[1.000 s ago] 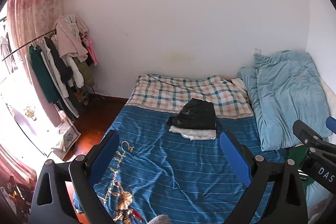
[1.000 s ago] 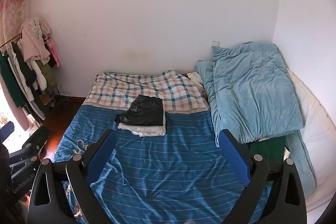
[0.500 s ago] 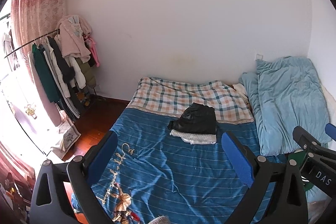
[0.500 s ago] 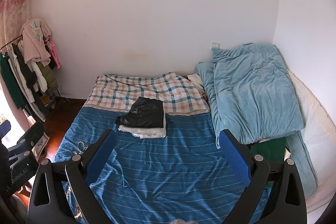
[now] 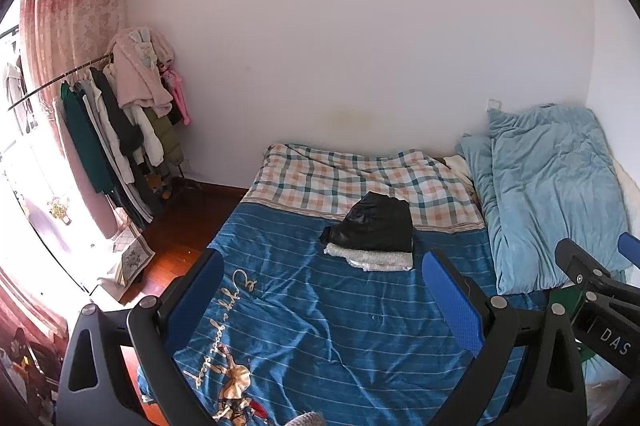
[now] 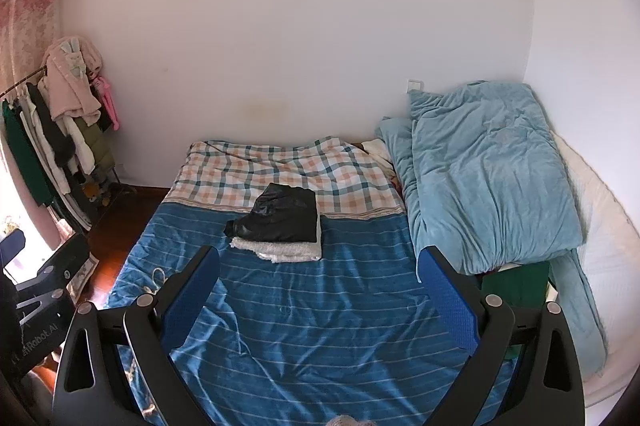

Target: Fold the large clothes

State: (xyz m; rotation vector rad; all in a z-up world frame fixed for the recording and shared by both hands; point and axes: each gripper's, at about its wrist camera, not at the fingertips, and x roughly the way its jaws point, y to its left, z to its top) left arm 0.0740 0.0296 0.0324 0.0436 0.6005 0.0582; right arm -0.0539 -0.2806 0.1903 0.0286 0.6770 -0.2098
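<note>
A folded black garment (image 5: 376,226) (image 6: 280,216) lies on top of a folded white fleecy one (image 5: 374,259) (image 6: 280,250), stacked mid-bed on the blue striped sheet (image 5: 320,326) (image 6: 320,326). My left gripper (image 5: 322,290) hangs open above the sheet's near part, well short of the stack, with nothing between its blue pads. My right gripper (image 6: 320,288) is also open and empty, held above the sheet just short of the stack. A dark green garment (image 6: 516,284) lies at the bed's right side, partly under the light blue quilt.
A light blue quilt (image 6: 484,170) is heaped along the bed's right side against the wall. A plaid cover (image 6: 288,170) spans the far end. A rack of hanging clothes (image 5: 120,130) and a pink curtain (image 5: 76,18) stand left, over wooden floor (image 5: 172,254).
Both grippers have drawn back and risen a little from the bed, so the folded stack sits slightly farther off. Both stay open and empty.
</note>
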